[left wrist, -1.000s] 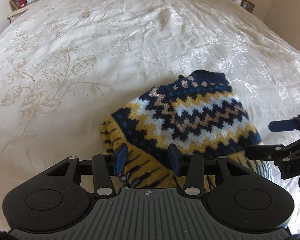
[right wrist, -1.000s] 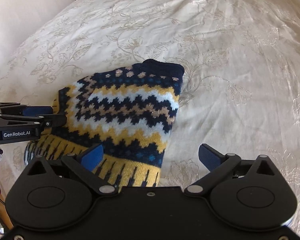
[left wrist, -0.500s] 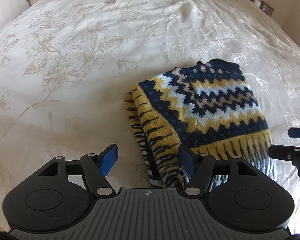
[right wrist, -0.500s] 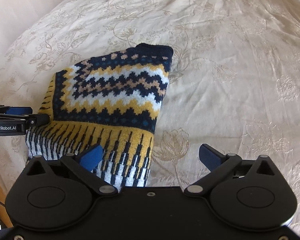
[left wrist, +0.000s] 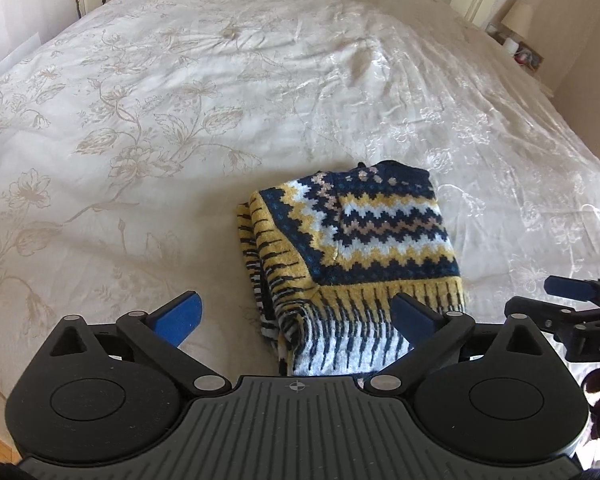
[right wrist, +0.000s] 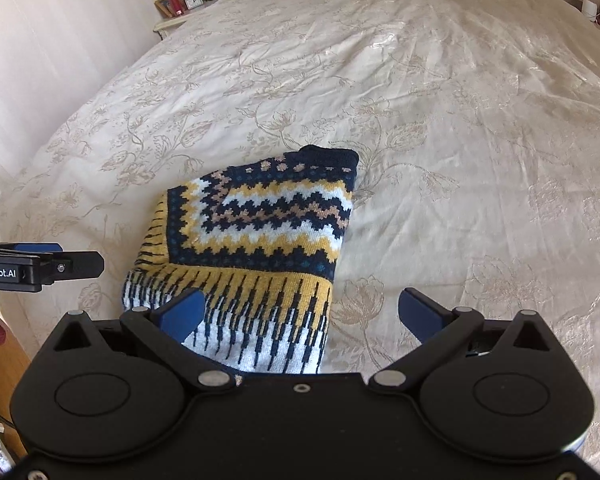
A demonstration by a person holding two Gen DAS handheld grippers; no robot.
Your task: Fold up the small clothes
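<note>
While the patterned sweater (left wrist: 352, 256) lies folded into a compact block on the bed (left wrist: 180, 120), the step in hand looks like the release and check of the fold, and doing it well means leaving the stack undisturbed

Seen from the left wrist camera, the left tool (left wrist: 296, 316) has its blue pads spread wide, holding nothing; the sweater sits in the lower middle of the frame, its striped hem nearest the camera and partly behind the right pad (left wrist: 414, 316). At the sweater's left side the layers show as a stepped, slightly uneven edge. I judge that edge the weak spot: any tidying should press down flat there, not drag sideways, since thick knit springs open easily. The right tool (left wrist: 556, 300) shows at the right edge of the frame, beside the hem and seemingly clear of it

From the right wrist camera, the right tool (right wrist: 300, 316) is likewise spread apart and empty. The sweater lies in the centre-left of the frame, dark collar end pointing up the frame, white and navy hem running under the left pad (right wrist: 182, 314); whether the pad touches the knit I cannot tell. The left tool (right wrist: 60, 266) enters at the left edge, near the sweater's folded side. Lifting straight up and away, pads kept wide, should avoid snagging the hem
</note>
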